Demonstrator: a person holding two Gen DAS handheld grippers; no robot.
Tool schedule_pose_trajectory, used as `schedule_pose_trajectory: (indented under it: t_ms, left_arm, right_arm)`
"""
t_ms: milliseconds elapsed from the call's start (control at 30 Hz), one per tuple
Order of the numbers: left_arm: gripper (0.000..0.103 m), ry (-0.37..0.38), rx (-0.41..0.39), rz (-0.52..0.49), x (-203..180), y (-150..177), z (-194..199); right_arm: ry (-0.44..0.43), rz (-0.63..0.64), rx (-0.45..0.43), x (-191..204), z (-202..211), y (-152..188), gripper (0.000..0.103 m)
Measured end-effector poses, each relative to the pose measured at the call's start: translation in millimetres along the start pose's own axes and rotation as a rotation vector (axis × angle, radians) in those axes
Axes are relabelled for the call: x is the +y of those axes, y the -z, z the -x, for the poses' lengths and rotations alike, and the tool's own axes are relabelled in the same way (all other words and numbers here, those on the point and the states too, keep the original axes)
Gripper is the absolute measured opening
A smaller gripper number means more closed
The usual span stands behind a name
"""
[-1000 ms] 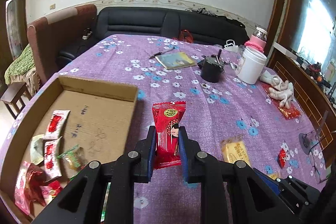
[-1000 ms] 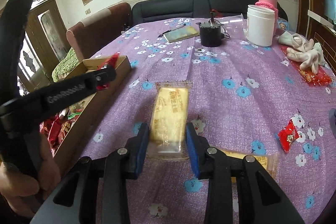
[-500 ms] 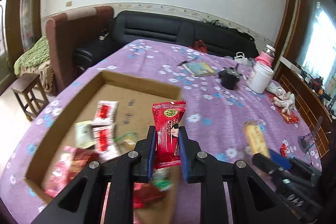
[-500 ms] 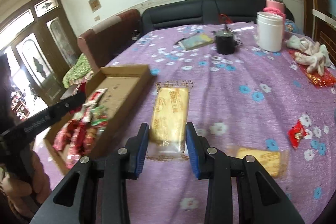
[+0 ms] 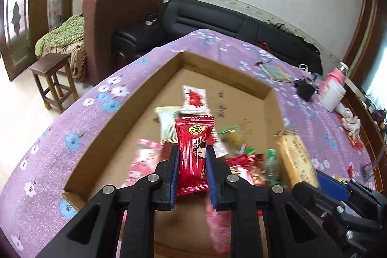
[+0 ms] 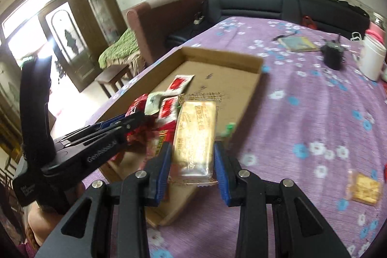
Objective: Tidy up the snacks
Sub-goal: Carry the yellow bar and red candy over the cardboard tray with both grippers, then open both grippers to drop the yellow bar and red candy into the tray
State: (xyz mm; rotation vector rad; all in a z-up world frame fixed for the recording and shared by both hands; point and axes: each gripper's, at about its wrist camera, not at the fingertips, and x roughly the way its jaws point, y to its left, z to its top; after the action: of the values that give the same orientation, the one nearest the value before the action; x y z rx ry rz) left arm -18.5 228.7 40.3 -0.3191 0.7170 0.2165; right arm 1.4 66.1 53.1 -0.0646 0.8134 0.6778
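The left hand-held gripper [image 5: 192,169] is closed to a narrow gap on a red snack packet [image 5: 193,151], its blue pads pressing the packet's two long edges. The packet stands upright between the fingers, its crimped top above the fingertips; it shows a round green-and-gold seal and a cartoon girl's face. It hangs over the cardboard box [image 5: 101,137] that sits on the worktop [image 5: 48,156], above a loose heap of small red, white and green packets on the box floor.

The right hand-held gripper [image 6: 192,161] is spread wider and clamps a yellow biscuit packet [image 6: 196,137] by its long sides. This packet is a clear wrapper with printed characters over a pale golden bar, and it points away from the fingers, tilted a little to the left. It is held over the near right edge of the box, just beside the left gripper. One more biscuit packet [image 6: 364,187] lies on the purple flowered cloth, well apart to the right.
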Motion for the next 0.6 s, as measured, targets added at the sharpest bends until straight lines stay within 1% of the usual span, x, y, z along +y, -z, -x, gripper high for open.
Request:
schedule_pose_trajectory:
  t_ms: [100, 267, 367, 467, 533, 600]
  left_arm:
    - [0.022, -0.002, -0.012, 0.007, 5, 1, 0]
    - [0.022, -0.025, -0.043, -0.009, 6, 1, -3]
    - [0.022, 0.004, -0.042, -0.003, 6, 2, -5]
    - [0.022, 0.007, -0.045, 0.0, 9, 2, -4]
    - [0.022, 0.015, -0.045, 0.015, 11, 1, -4]
    - [0.022, 0.026, -0.046, 0.025, 12, 0, -3]
  right_arm:
    - [0.007, 0.012, 0.026, 10, -15, 1, 0.034]
    - [0.025, 0.011, 0.055, 10, -38, 0, 0.034]
    - [0.026, 0.02, 0.054, 11, -42, 1, 0.035]
    - [0.029, 0.029, 0.048, 11, -40, 1, 0.035]
    - [0.006, 0.014, 0.045, 8, -37, 0, 0.04]
    - [-0.013, 0.002, 0.043, 5, -33, -2, 0.053]
